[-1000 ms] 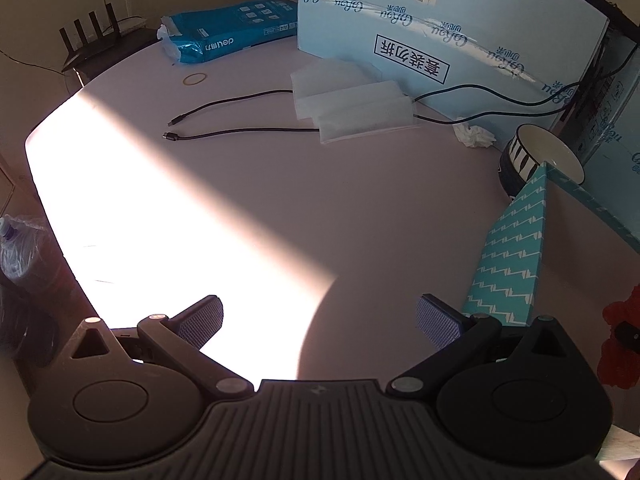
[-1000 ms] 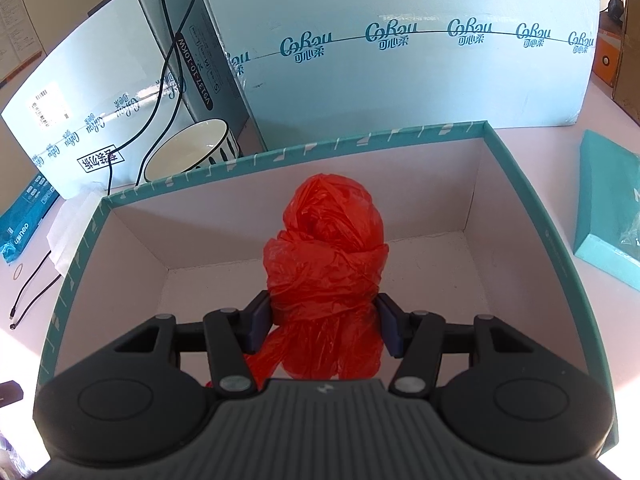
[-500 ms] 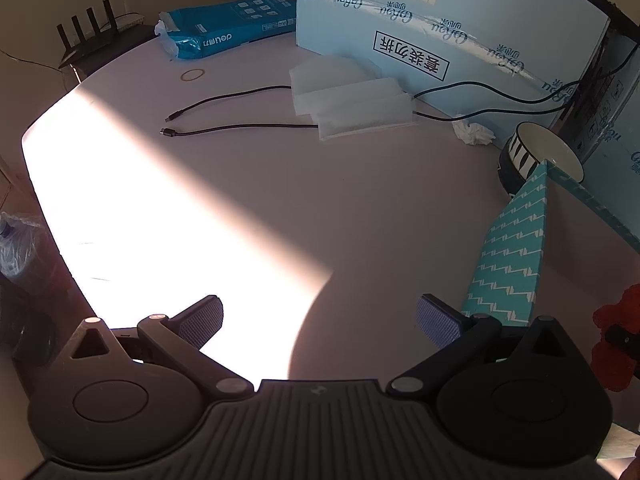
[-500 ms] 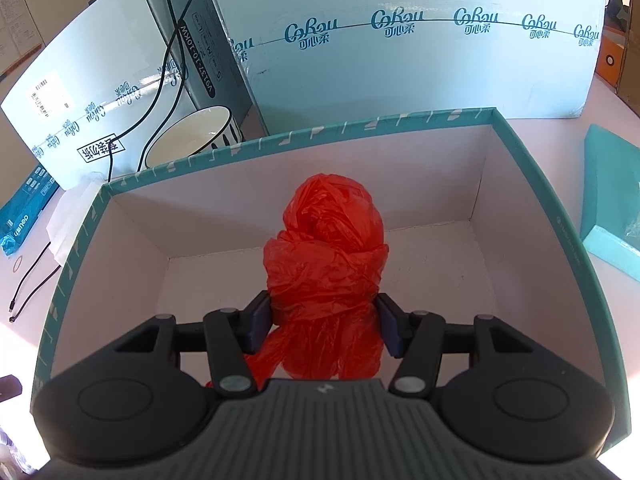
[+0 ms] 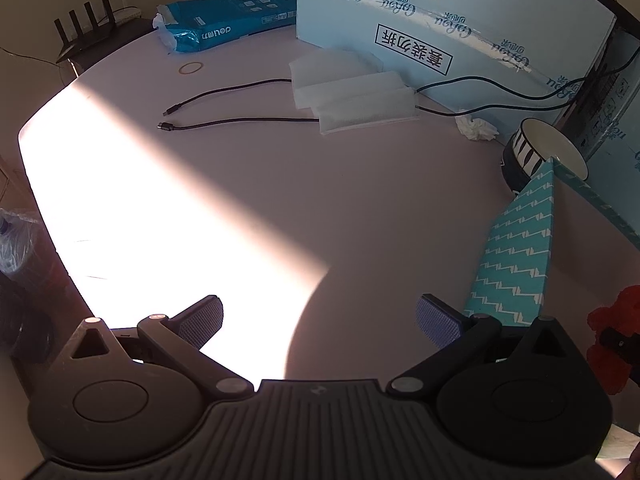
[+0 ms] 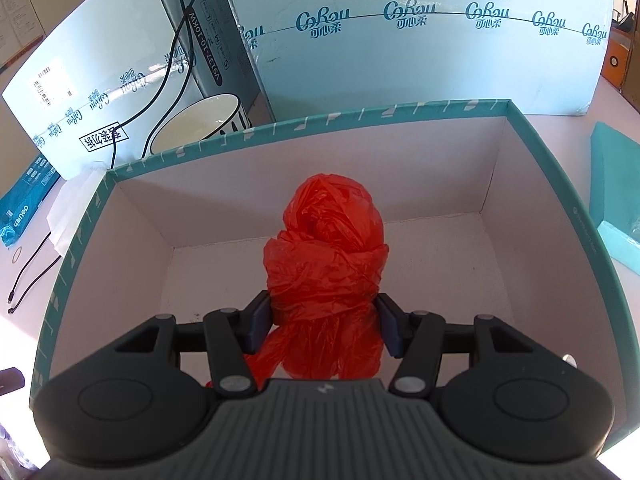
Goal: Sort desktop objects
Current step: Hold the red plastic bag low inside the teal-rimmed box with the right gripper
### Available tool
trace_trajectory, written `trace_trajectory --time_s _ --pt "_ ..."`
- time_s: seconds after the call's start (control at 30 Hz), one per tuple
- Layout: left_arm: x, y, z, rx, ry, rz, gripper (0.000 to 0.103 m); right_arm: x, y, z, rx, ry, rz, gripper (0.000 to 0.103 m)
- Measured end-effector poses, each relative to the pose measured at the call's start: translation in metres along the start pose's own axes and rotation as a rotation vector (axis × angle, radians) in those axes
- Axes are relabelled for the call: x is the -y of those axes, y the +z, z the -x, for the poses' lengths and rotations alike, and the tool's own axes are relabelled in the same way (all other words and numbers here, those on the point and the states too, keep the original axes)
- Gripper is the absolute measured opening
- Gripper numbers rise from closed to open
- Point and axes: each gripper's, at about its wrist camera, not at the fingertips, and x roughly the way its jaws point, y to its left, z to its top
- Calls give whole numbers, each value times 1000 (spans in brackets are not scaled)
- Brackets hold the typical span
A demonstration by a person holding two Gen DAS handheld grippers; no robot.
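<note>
your right claw [image 6: 324, 326] pinches the knotted red plastic bag [image 6: 326, 256] at its waist, over the open teal box [image 6: 556, 168]. it looks light, soft and crushable; hold the bunched middle. your left claw [image 5: 318, 320] hangs spread, empty.

Open ground: pale round worktop [image 5: 248, 208], bare across its near and middle part. Far side: two thin black cables [image 5: 240, 122], white foam pads [image 5: 352, 92], crumpled white tissue [image 5: 476, 128]. Barriers: tall light-blue cartons [image 6: 420, 40] behind; striped ceramic bowl [image 6: 200, 124] just beyond teal open-topped cardboard box [image 6: 568, 200], its interior floor mostly free.
</note>
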Motion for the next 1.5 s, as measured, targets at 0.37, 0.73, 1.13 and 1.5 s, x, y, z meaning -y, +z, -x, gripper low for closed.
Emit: trace_trajectory --time_s 0.37,0.73,1.13,1.5 --pt "1 -2 -5 -22 -2 -7 103 -3 -3 0 -14 -5 6 58" --pt "2 -3 -13 -40 7 -6 103 -8 -4 -3 -28 -11 15 58" --pt "7 1 -25 -53 15 -7 103 -13 -2 -5 -27 -13 23 58" --pt "10 0 -26 -58 13 -19 103 -13 -1 -6 -38 -12 26 59"
